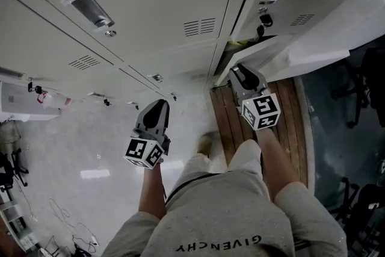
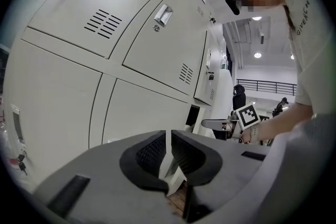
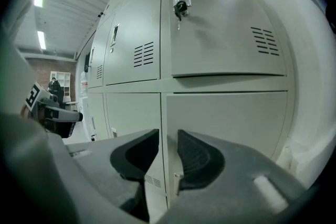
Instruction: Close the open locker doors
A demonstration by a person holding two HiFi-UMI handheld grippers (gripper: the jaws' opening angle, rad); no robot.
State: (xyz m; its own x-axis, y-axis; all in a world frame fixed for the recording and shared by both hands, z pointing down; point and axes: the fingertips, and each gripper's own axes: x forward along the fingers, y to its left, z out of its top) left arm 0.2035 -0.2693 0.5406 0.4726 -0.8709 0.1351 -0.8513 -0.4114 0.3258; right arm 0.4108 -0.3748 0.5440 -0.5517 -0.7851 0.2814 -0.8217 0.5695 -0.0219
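Item: pale grey sheet-metal locker bank (image 1: 150,3), with doors bearing louvred vent slots, recessed metal pull handles and small key locks. Task piece: the pale grey lower locker door (image 1: 301,57) is standing swung out from the bank, just ahead of the right gripper (image 3: 168,139) and slightly to its right. The dark locker opening (image 1: 225,61) is showing to the left of that gripper's tips. Whether the tips are touching the door cannot be told. Above the tool, the vented upper locker door with hanging keys (image 3: 226,23) is facing the right gripper; its lower edge is casting a shadow line, and whether it is fully home cannot be told. The right gripper is standing released, with its jaws apart and only the door seam showing in the gap. The left gripper (image 2: 168,139) is pointing at closed lower doors, with the open door off to its right. Its jaws are parted by a thin slit and are gripping nothing. Underfoot: a brown wooden plank strip (image 1: 289,123) is lying beneath the right gripper, and a glossy pale floor (image 1: 90,147) beneath the left.
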